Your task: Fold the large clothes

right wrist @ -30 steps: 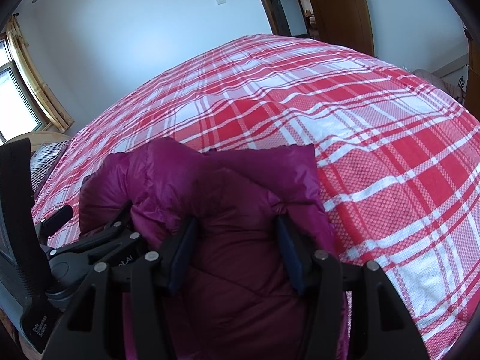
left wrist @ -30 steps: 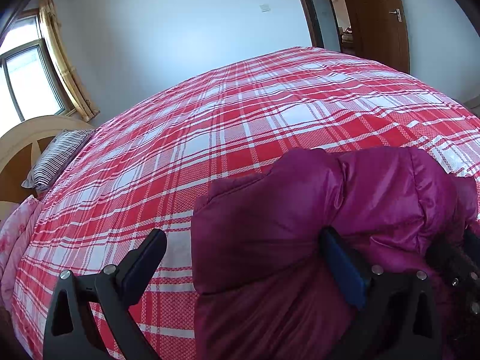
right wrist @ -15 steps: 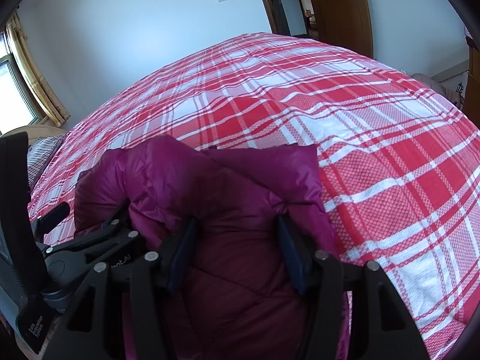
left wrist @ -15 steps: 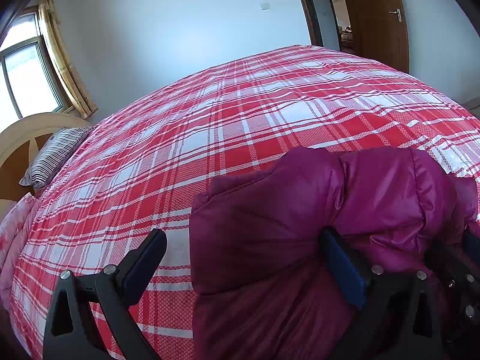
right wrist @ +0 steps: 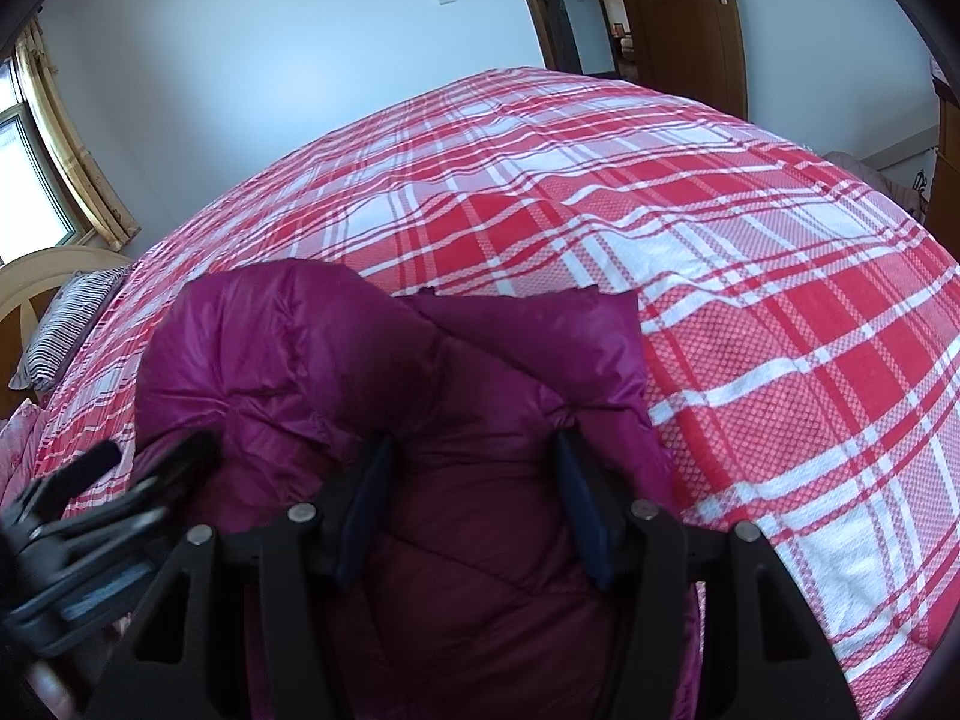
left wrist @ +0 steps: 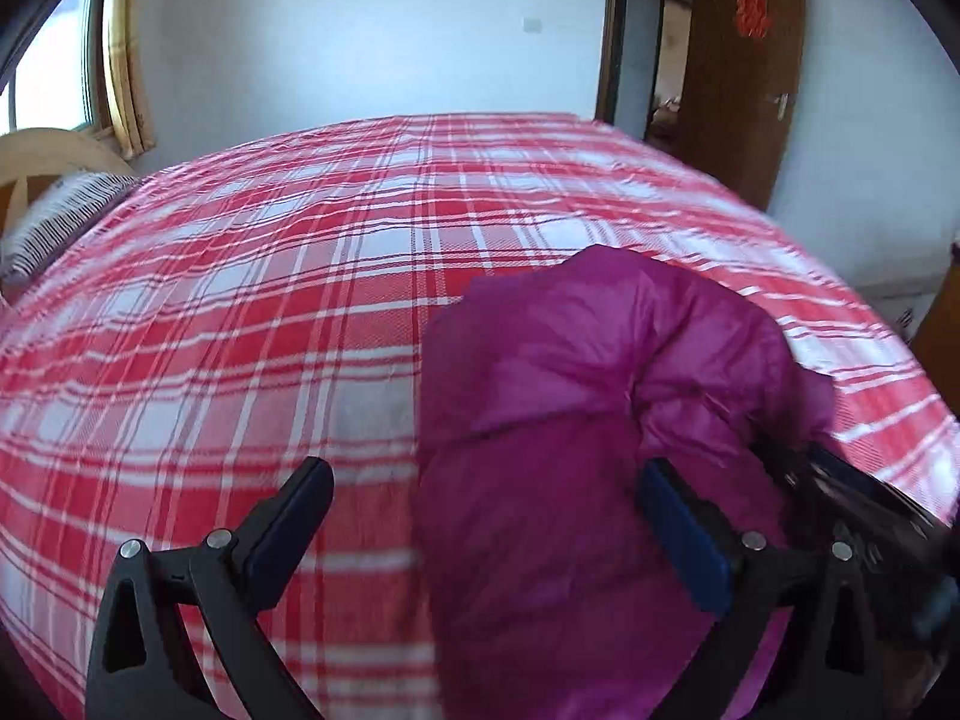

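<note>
Left tongs [left wrist: 486,510] have swung across since a second ago: that view is blurry now and shows more of the doorway and brown door [left wrist: 744,78] at 1 o'clock, while the window and curtain [left wrist: 123,48] slid to 10 o'clock. Jaws there stand wide apart; the left finger hangs over bare plaid bedspread [left wrist: 240,312] and the right one rests against the magenta puffer jacket [left wrist: 570,420], so nothing's actually pinched. Right tongs [right wrist: 471,480] haven't budged, and they're clamped halfway closed on a thick fold of that same jacket [right wrist: 390,372], with fabric bulging up between and around both pads. The jacket sits bunched on the near edge of the bed, at 6 o'clock in both views. Right view catches stuff the left doesn't: the other tool smeared at 8 o'clock right beside the jacket, and pink floral fabric [right wrist: 15,438] at the far left edge. Both views show the striped pillow [right wrist: 66,330] by the headboard [left wrist: 54,156].
</note>
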A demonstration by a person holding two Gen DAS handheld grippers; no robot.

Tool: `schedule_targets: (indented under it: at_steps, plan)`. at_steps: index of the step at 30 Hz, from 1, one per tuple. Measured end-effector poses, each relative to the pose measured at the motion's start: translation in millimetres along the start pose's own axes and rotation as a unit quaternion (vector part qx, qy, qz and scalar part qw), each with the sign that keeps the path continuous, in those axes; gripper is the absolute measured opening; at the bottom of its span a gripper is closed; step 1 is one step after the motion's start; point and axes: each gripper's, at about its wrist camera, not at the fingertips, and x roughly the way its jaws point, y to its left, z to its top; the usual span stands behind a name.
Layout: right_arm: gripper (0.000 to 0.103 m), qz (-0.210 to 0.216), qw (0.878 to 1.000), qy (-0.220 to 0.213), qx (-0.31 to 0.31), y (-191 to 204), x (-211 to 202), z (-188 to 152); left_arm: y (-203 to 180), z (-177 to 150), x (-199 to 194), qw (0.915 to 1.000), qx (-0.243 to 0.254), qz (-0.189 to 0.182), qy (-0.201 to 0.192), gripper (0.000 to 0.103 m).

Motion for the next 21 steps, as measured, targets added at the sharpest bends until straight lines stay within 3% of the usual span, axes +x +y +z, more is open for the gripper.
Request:
schedule_targets:
  at_steps: [2, 6, 12, 16, 19, 21]
  plan:
    - [0.059, 0.003, 1.0, -0.001, 0.002, -0.6, -0.3, -0.4, 4.8, -14.6, -8.9, 0.9996, -0.007, -0.027, 0.008, 0.102]
    - [0.059, 0.004, 1.0, -0.002, 0.003, -1.3, -0.7, -0.5, 15.4, -39.3, -14.3, 0.9913, -0.071, -0.107, 0.029, 0.102]
    - [0.059, 0.007, 1.0, -0.004, 0.005, -0.4, -2.5, -1.8, 19.6, -43.3, 8.7, 0.9826, -0.083, -0.157, 0.056, 0.102]
    - [0.059, 0.055, 0.998, -0.011, 0.034, -13.3, -7.9, -0.1, 8.7, -43.5, 9.9, 0.988, -0.06, -0.133, 0.051, 0.102]
    - [0.062, 0.122, 0.989, -0.039, 0.075, -33.2, -26.1, 1.1, 4.2, -43.3, 12.2, 0.9894, -0.054, -0.124, 0.051, 0.102]
    - [0.064, 0.117, 0.987, -0.071, 0.082, -46.4, -43.7, 1.3, 5.1, -43.4, 12.1, 0.9893, -0.055, -0.126, 0.05, 0.102]
